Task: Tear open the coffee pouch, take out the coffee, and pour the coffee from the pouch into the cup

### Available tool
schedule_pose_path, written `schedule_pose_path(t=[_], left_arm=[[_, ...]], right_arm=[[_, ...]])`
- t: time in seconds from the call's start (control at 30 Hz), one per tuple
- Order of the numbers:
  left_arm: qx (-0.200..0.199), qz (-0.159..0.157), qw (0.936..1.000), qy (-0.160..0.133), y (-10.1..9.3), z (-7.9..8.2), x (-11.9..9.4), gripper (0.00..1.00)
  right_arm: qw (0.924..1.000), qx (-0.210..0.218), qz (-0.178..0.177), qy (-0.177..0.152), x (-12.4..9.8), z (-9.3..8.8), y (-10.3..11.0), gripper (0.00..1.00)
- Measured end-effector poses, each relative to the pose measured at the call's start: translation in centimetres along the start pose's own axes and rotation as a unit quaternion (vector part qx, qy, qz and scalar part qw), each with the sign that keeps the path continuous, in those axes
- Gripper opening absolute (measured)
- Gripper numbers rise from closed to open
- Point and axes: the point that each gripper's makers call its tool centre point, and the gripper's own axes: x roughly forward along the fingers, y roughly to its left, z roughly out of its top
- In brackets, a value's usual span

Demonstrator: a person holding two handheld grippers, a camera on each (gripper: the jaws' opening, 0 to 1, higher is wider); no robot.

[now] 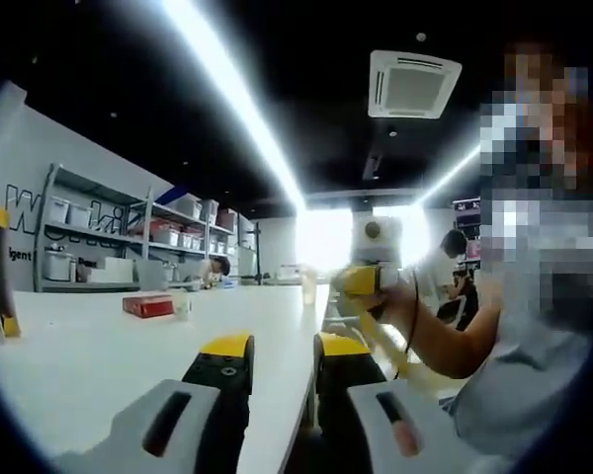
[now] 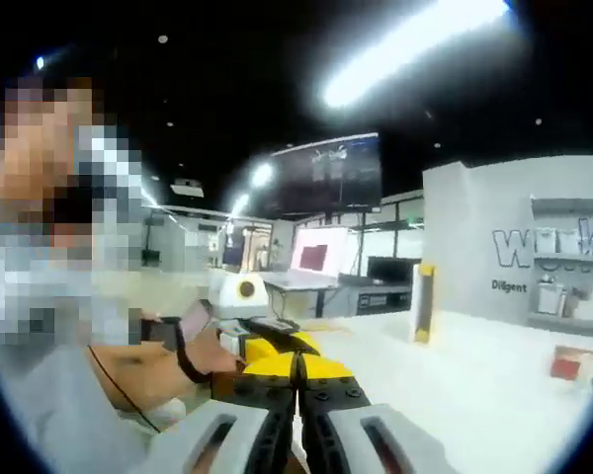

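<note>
My left gripper (image 1: 285,348) stands open over the near edge of the white table (image 1: 99,365), with nothing between its yellow-tipped jaws. A red box (image 1: 148,306) lies far back on the table with a small white cup (image 1: 183,307) beside it. A pale tall cup (image 1: 308,286) stands farther off near the table's right edge. The right gripper (image 1: 364,281) comes in from the right, held by a person's hand (image 1: 400,301). In the right gripper view my right gripper (image 2: 298,369) is shut, jaws pressed together and nothing seen in them. The red box (image 2: 569,365) lies far right.
Metal shelves (image 1: 109,242) with white bins line the left wall. A yellow and black post (image 1: 0,272) stands at the table's left edge, the same post (image 2: 422,301) showing in the right gripper view. A person's arm (image 2: 148,380) is close on the left. Other people sit in the background.
</note>
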Motion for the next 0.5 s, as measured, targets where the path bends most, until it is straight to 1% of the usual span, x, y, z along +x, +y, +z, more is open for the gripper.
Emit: schedule_pose_path(t=[0.1, 0.13, 0.17, 0.23, 0.3, 0.33, 0.4, 0.5], left_arm=[[-0.002, -0.002, 1.0000, -0.002, 0.1, -0.1, 0.0, 0.27], [-0.003, 0.000, 1.0000, -0.001, 0.2, -0.2, 0.1, 0.27], [-0.002, -0.001, 1.0000, 0.001, 0.1, -0.4, 0.2, 0.27], [0.000, -0.003, 1.0000, 0.005, -0.1, -0.5, 0.3, 0.27], [0.000, -0.006, 1.0000, 0.004, -0.3, -0.4, 0.3, 0.27], [0.000, -0.008, 1.0000, 0.003, -0.4, -0.4, 0.4, 0.27], [0.000, -0.010, 0.9999, 0.004, -0.5, -0.4, 0.4, 0.27], [0.003, -0.009, 0.9999, 0.008, -0.4, -0.6, 0.4, 0.27]], right_arm=[[0.9999, -0.012, 0.003, -0.001, 0.0, 0.2, 1.0, 0.01], [0.9996, -0.007, 0.023, -0.016, 0.0, 0.8, 2.1, 0.01], [0.9990, -0.004, 0.036, -0.024, -0.1, 1.2, 2.8, 0.01], [0.9993, -0.010, 0.031, -0.020, -0.3, 1.4, 3.1, 0.01], [0.9996, -0.024, 0.017, -0.005, -0.4, 1.0, 2.6, 0.01], [0.9996, -0.022, 0.017, -0.006, -0.4, 1.0, 2.5, 0.01], [0.9996, -0.011, 0.022, -0.017, -0.6, 1.3, 2.6, 0.01], [0.9993, -0.009, 0.027, -0.026, -0.7, 1.7, 3.3, 0.01]])
